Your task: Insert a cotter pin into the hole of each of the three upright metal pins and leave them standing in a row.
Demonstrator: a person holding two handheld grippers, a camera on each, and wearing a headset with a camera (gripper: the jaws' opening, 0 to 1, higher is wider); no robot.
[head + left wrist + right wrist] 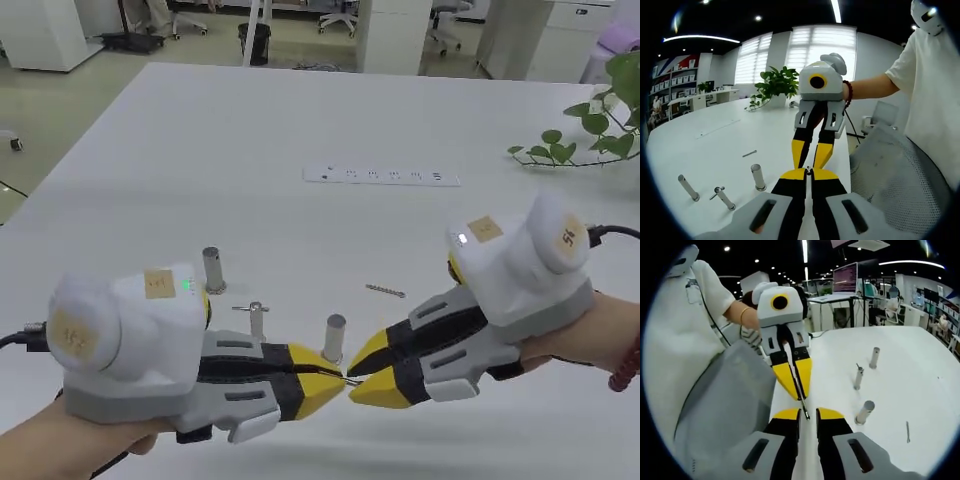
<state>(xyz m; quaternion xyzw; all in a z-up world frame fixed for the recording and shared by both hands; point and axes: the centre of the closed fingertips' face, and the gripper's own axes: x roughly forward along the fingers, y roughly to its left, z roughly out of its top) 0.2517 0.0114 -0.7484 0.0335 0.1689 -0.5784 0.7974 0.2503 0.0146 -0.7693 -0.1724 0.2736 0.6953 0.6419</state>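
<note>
Head view barely shows the cotter pin [805, 409] left tongs [338, 381] clamp; right tongs [352, 383] slightly apart.

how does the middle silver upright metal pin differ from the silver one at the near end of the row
The middle silver upright metal pin has a thin cotter pin through its top; the near-end silver metal pin has none. The middle pin looks slimmer, the near-end pin thicker. Both stand upright on the white table.

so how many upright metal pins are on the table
3: far pin at the back left, middle pin carrying a cotter pin, near pin at the front right. None looks hidden.
</note>
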